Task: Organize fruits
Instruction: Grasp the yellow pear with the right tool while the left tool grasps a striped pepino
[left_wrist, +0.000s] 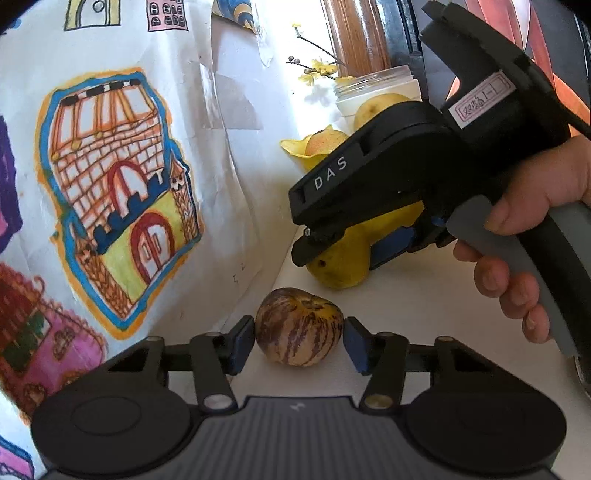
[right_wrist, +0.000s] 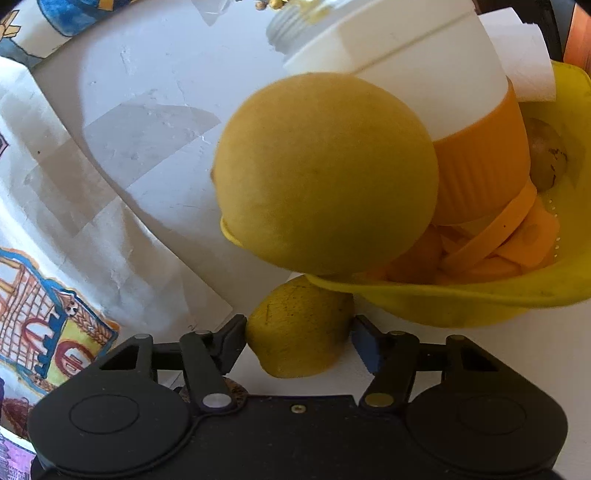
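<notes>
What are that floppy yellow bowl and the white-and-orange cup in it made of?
The floppy yellow bowl looks like soft matte silicone: its rim sags and waves. The white-and-orange cup seems plastic above, with a ribbed, rubbery-looking orange sleeve; I can't be sure.

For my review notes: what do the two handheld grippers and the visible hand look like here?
Both grippers are black plastic with blue finger pads on hinged linkages with silver rivets. The right gripper bears white "DAS" lettering, a pink-outlined white label, a grey handle and a black cable. The bare right hand shows no sleeve. The left gripper has a ribbed grey body.
</notes>
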